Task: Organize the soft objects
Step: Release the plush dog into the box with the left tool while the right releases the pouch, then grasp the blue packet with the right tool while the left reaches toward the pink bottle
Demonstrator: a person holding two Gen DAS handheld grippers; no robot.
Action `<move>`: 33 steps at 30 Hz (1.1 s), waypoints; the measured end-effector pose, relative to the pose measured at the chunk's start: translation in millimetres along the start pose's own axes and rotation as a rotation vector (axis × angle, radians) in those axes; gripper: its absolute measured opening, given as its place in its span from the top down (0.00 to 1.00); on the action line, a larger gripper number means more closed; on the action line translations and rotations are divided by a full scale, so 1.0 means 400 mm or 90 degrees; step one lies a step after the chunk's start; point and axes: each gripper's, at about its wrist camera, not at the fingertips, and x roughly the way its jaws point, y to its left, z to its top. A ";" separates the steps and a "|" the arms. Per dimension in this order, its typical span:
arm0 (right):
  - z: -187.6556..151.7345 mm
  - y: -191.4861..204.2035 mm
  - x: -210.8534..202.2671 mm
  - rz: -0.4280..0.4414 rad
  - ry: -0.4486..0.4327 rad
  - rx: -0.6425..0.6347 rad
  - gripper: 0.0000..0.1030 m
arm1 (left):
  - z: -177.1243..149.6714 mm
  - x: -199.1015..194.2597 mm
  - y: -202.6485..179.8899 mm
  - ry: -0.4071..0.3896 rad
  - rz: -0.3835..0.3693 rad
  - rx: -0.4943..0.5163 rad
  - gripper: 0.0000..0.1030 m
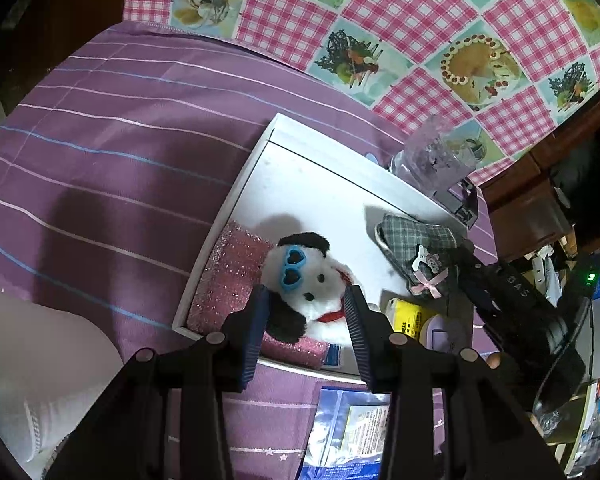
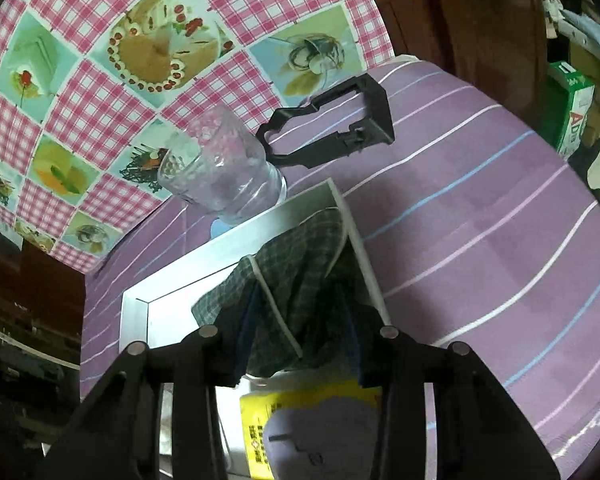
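Purple striped cloth [image 1: 112, 152] covers the surface, with a pink checked cloth [image 1: 420, 20] at the top of the left wrist view. At centre a white tray [image 1: 300, 176] holds a plush dog [image 1: 312, 280] lying on a pink glittery sponge [image 1: 228, 276]; the left gripper [image 1: 306, 308] has its jaws clamped on the dog. At right lies a plaid pouch [image 1: 416, 240].

From the right wrist, the right gripper [image 2: 300, 336] has its jaws seemingly pinching the plaid pouch [image 2: 300, 272] inside the tray [image 2: 136, 316], though shadow blurs the contact. A clear cup [image 2: 216, 172] lies tipped upper left.
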 end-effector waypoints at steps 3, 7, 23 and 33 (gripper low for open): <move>0.004 -0.004 -0.033 0.026 -0.008 0.009 0.61 | -0.004 -0.008 -0.010 -0.005 0.003 0.014 0.62; 0.004 0.015 -0.070 0.040 0.005 -0.001 0.61 | -0.015 -0.025 -0.029 0.001 -0.022 0.022 0.62; -0.164 0.080 -0.347 0.055 0.022 -0.086 0.61 | -0.208 -0.197 -0.037 -0.048 0.024 0.082 0.62; -0.291 0.078 -0.438 0.048 0.030 -0.123 0.61 | -0.317 -0.270 -0.019 -0.083 0.047 0.137 0.62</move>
